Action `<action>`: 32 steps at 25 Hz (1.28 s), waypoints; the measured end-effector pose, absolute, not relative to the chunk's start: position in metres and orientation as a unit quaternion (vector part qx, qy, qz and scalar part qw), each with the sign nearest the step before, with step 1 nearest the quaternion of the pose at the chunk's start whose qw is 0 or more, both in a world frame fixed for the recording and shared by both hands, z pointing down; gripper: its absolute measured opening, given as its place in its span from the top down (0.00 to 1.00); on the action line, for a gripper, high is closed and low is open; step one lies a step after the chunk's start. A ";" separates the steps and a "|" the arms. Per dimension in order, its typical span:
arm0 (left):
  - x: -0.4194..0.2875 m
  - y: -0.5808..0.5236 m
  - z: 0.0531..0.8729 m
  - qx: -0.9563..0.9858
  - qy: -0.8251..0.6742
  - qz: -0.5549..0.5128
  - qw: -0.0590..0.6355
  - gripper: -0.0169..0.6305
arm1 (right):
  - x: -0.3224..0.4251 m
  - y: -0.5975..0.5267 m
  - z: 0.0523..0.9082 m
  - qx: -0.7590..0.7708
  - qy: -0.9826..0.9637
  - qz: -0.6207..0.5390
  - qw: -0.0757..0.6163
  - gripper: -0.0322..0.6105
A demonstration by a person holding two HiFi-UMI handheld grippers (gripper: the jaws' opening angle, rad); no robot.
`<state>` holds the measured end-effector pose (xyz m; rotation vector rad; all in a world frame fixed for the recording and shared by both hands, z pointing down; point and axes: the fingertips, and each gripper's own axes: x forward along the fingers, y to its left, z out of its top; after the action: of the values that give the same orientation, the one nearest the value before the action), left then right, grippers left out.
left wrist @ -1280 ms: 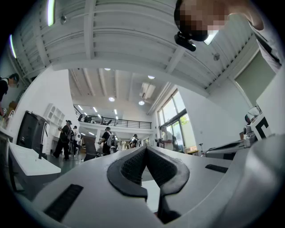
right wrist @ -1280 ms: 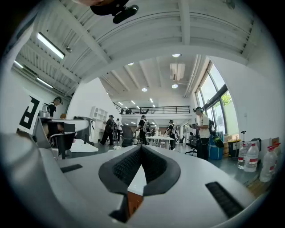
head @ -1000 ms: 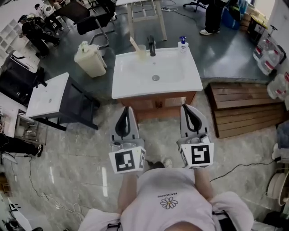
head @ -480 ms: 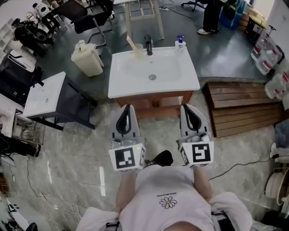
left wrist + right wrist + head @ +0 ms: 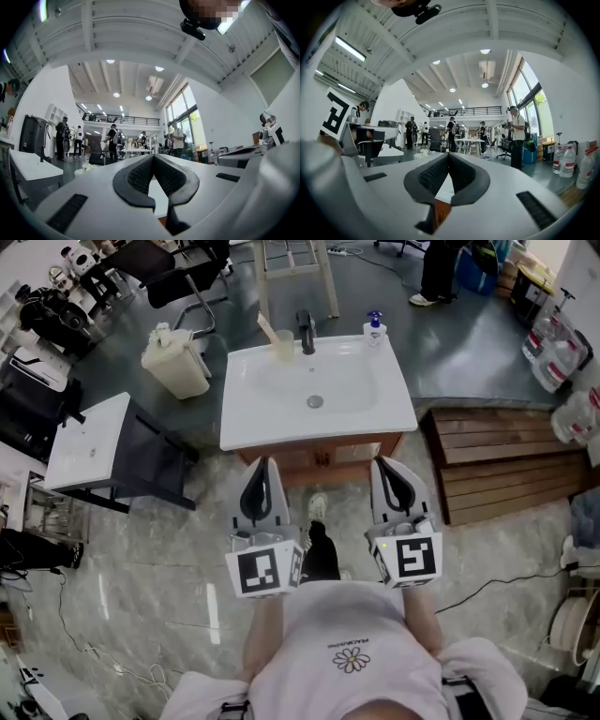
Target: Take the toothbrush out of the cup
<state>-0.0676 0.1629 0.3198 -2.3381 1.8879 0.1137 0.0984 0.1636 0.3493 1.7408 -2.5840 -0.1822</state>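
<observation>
Toothbrush (image 5: pixel 268 330) in cup (image 5: pixel 284 346) | faucet (image 5: pixel 306 332) just beside | soap bottle (image 5: pixel 375 326) well apart

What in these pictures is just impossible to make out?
Head view: toothbrush bristles too small; one end sits in the cup.
Head view: bottle label too small.
Gripper views: cup blocked by the left gripper and right gripper themselves.
</observation>
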 end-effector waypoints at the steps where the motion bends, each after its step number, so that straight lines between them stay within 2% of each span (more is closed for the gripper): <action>1: -0.068 0.155 0.321 -0.776 0.626 0.039 0.067 0.95 | 0.098 0.155 0.349 0.558 -0.828 -0.058 0.011 0.93; 7: -0.082 0.081 0.325 -0.776 0.627 0.043 0.056 0.95 | 0.086 0.081 0.355 0.558 -0.829 -0.045 0.016 0.93; 22: -0.153 -0.195 0.318 -0.788 0.615 0.018 0.032 0.95 | 0.011 -0.181 0.341 0.562 -0.826 -0.012 0.047 0.93; 32: -0.152 -0.267 0.353 -0.804 0.594 0.006 -0.013 0.95 | 0.014 -0.238 0.361 0.585 -0.809 0.004 0.066 0.93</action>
<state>-0.1519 -0.2666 0.3530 -2.5483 1.8824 0.0200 0.0141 -0.2380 0.3608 1.7636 -2.4397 0.0135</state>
